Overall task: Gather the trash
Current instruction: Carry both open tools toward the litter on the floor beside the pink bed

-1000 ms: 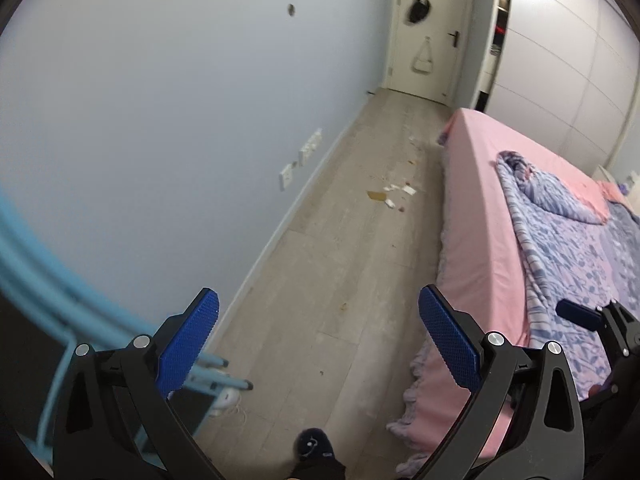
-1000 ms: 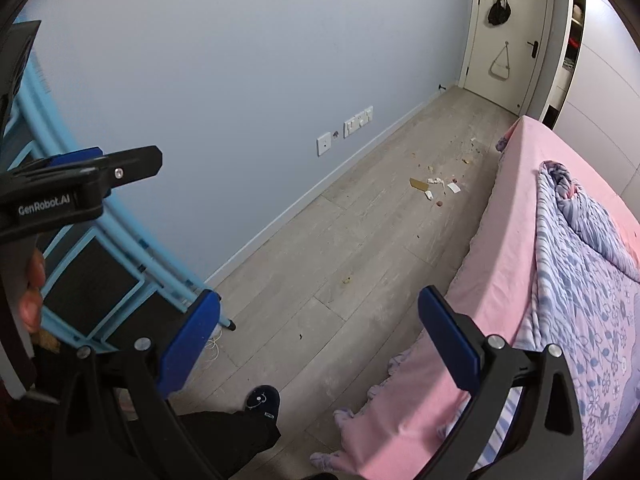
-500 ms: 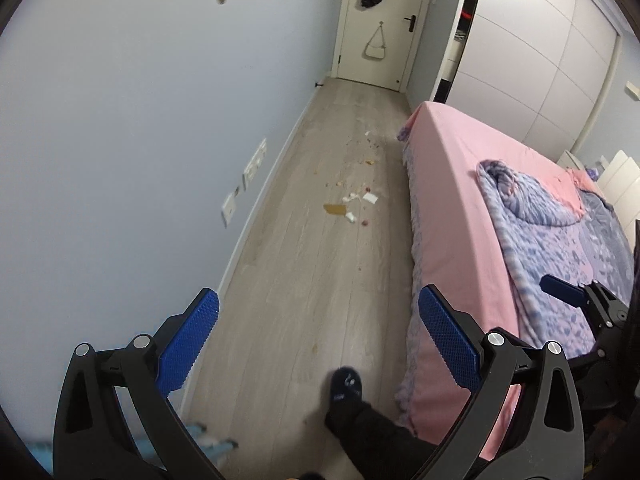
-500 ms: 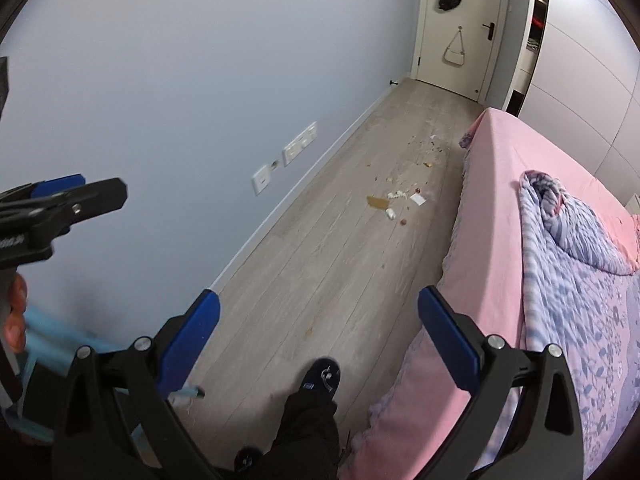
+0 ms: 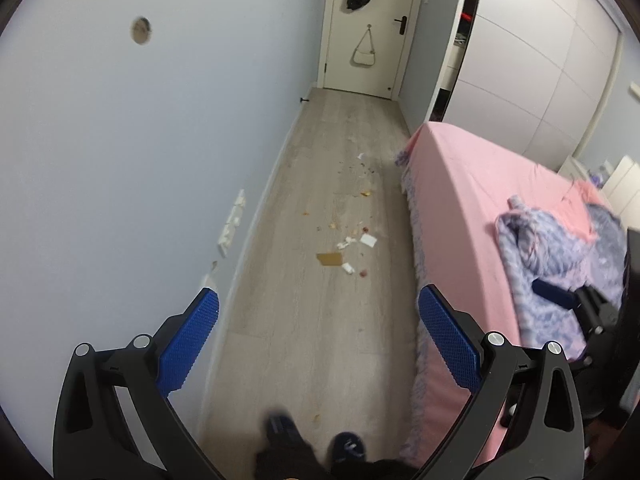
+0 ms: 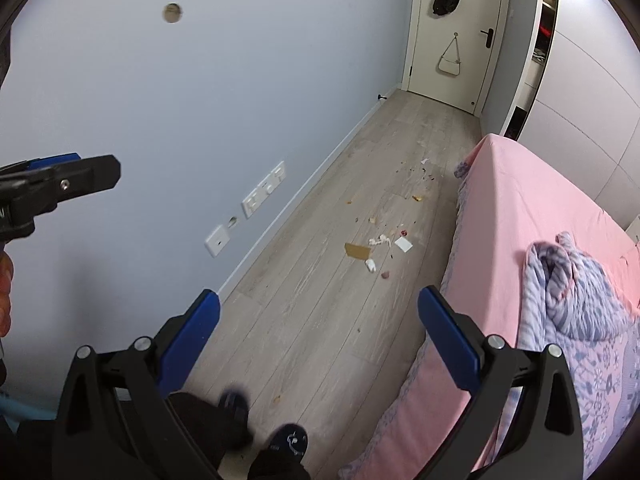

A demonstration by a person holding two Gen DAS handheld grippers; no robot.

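Ahead, trash [image 5: 344, 252] scattered on floor [image 5: 304, 320] beside bed [image 5: 472, 200], well beyond left tongs [image 5: 318, 312] and right tongs [image 6: 319, 312], both spread, empty

This is a bedroom in a home. A bed [image 5: 472, 184] with a pink sheet and a rumpled floral quilt [image 6: 576, 300] stands along a narrow strip of wood-look floor [image 5: 320, 320], opposite a pale blue wall with sockets [image 6: 264, 194]. At the far end, handbags [image 5: 363, 56] hang on a cream door [image 6: 468, 76], beside a white built-in wardrobe [image 5: 532, 60].
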